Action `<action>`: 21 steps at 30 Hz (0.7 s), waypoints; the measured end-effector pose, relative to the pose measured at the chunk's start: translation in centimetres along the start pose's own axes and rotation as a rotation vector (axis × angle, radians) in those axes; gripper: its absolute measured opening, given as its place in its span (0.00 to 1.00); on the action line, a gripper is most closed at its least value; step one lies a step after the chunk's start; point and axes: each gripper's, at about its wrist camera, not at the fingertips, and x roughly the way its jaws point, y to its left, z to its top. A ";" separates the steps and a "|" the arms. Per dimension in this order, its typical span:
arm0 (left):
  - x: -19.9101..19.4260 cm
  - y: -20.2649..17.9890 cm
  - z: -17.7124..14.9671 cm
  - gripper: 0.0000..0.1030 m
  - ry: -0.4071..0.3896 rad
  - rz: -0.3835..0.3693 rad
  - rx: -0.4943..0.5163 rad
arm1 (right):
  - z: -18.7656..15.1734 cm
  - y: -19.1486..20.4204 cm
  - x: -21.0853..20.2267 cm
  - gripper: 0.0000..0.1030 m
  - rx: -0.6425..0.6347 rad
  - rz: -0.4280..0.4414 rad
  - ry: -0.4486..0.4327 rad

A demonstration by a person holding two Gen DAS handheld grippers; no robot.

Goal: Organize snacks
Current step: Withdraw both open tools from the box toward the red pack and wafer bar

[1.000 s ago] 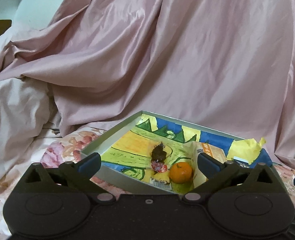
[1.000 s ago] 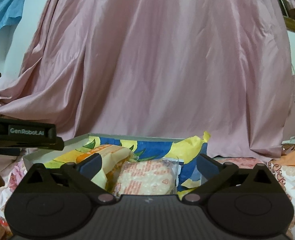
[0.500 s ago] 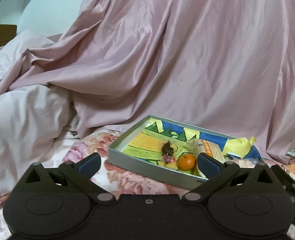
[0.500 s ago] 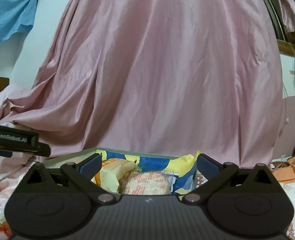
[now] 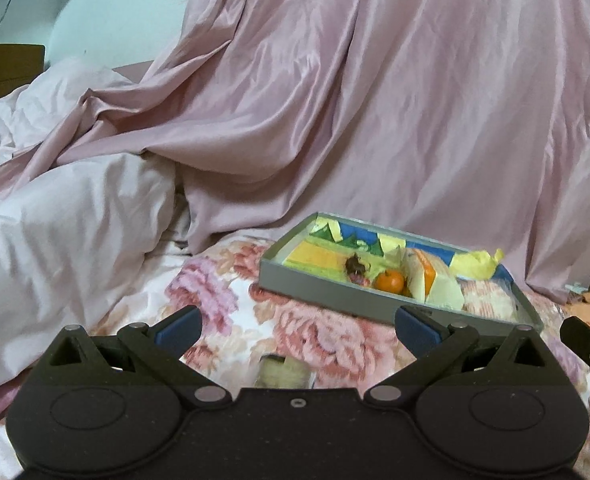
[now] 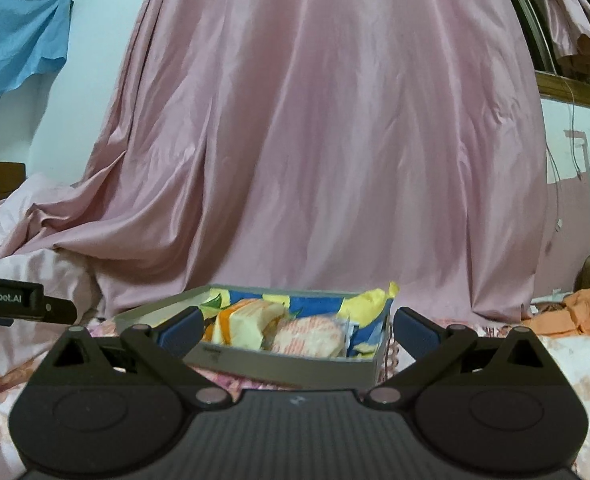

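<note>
Hovering over a flowered bedspread [image 5: 303,332], the left gripper [image 5: 298,326] and the right gripper [image 6: 298,326] are both gaping wide and carrying nothing. A grey tray [image 5: 319,286] is sitting on the bed ahead of them, below a draped pink sheet [image 5: 375,120]. Inside it, an orange [image 5: 389,281] is lying beside a yellow and orange snack packet [image 6: 247,322] and a clear bag of biscuits [image 6: 313,336].

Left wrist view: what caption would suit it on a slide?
Open left gripper hangs empty above a flowered bedspread, facing a grey tray holding an orange and wrapped snacks, pink drapes behind.
</note>
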 end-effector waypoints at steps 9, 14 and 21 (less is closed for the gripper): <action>-2.7 1.8 -2.5 0.99 0.042 -0.022 0.073 | -1.2 2.3 -3.5 1.00 -0.017 0.058 0.075; -3.7 3.2 -3.9 0.99 0.064 -0.026 0.085 | -2.1 4.0 -4.4 1.00 -0.077 0.109 0.123; -3.9 4.9 -5.8 0.99 0.105 -0.035 0.101 | -3.2 6.0 -4.0 1.00 -0.153 0.172 0.213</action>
